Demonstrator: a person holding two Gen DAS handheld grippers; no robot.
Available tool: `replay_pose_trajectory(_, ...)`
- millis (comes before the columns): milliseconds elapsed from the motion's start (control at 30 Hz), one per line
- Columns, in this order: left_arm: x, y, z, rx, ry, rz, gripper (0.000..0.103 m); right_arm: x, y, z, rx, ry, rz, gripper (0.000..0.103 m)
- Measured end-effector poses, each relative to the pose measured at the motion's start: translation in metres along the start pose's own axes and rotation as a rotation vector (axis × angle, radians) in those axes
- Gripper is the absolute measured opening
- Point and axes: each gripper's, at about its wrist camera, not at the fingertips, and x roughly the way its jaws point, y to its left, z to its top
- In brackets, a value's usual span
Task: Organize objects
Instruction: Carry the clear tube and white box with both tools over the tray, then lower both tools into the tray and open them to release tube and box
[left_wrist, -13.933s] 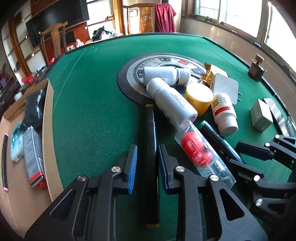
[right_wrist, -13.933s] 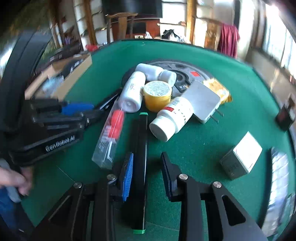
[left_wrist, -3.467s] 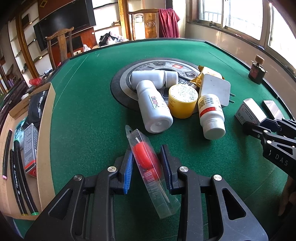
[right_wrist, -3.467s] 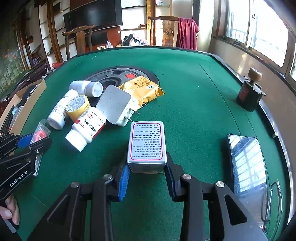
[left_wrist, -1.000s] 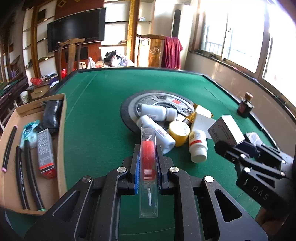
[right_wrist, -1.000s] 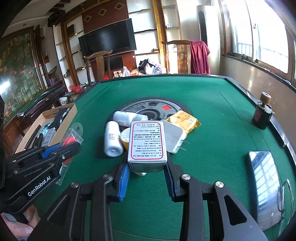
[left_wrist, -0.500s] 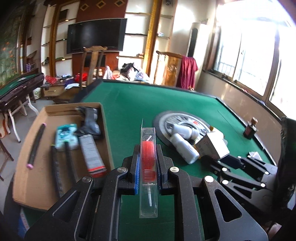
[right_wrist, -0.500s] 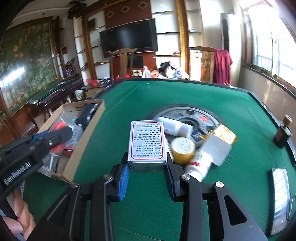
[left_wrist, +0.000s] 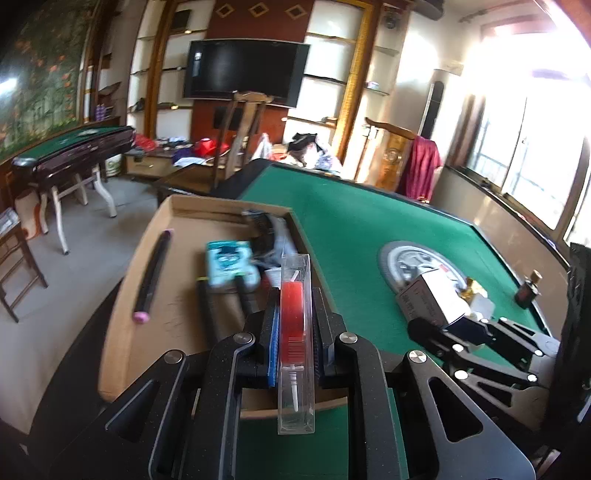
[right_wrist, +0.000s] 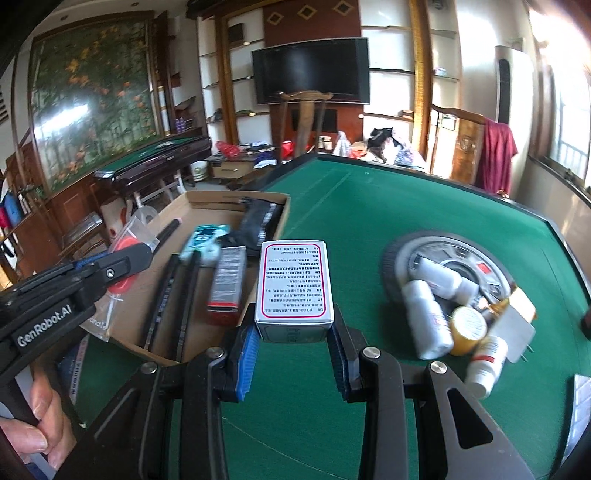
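A green felt table (left_wrist: 369, 229) fills the room ahead of you, with a cardboard tray (left_wrist: 125, 306) at its left edge. In your left view, the left gripper (left_wrist: 295, 332) is clamped on a clear case (left_wrist: 295, 354) holding something red, raised over the tray's near corner. In your right view, the right gripper (right_wrist: 293, 345) squeezes a white box (right_wrist: 293, 284) just right of the tray (right_wrist: 199, 201), with bottles (right_wrist: 428, 314) further right.

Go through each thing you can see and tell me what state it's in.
Left gripper: shut on clear blister pack, held aloft.
Right gripper: shut on white printed box, held aloft.
Cardboard tray: open, partly filled.
White bottles: lying down, capped.
Yellow jar: lidded.
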Motion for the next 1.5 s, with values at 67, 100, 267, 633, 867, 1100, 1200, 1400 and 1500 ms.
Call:
replay_pose_trajectory(67, 0.0, 0.012, -0.002, -0.015, 0.008, 0.014, 0.014, 0.004, 0.009, 0.003, -0.012, 0.006, 0.015, 0.035)
replay_pose_trajectory(100, 0.002, 0.018, -0.003, -0.023, 0.016, 0.022, 0.014, 0.006, 0.014, 0.005, -0.019, 0.01, 0.022, 0.035)
replay_pose_trajectory(267, 0.01, 0.046, -0.011, -0.072, 0.052, 0.06, 0.014, 0.022, 0.042, 0.013, -0.045, 0.042, 0.086, 0.035)
replay_pose_trajectory(633, 0.031, 0.075, -0.02, -0.145, 0.114, 0.07, 0.014, 0.074, 0.083, 0.019, -0.083, 0.143, 0.178, 0.035)
replay_pose_trajectory(867, 0.035, 0.083, -0.02, -0.143, 0.136, 0.093, 0.014, 0.089, 0.09, 0.014, -0.09, 0.175, 0.201, 0.035)
replay_pose_trajectory(1100, 0.038, 0.09, -0.021, -0.151, 0.156, 0.093, 0.014, 0.096, 0.093, 0.008, -0.107, 0.186, 0.198, 0.035)
replay_pose_trajectory(1200, 0.038, 0.094, -0.021, -0.161, 0.153, 0.095, 0.014, 0.095, 0.092, 0.007, -0.112, 0.181, 0.198, 0.035)
replay_pose_trajectory(1400, 0.037, 0.099, -0.021, -0.182, 0.149, 0.081, 0.014, 0.093, 0.087, 0.006, -0.096, 0.188, 0.211, 0.035)
replay_pose_trajectory(1500, 0.037, 0.094, -0.021, -0.16, 0.147, 0.085, 0.014, 0.092, 0.085, 0.008, -0.083, 0.196, 0.218, 0.035)
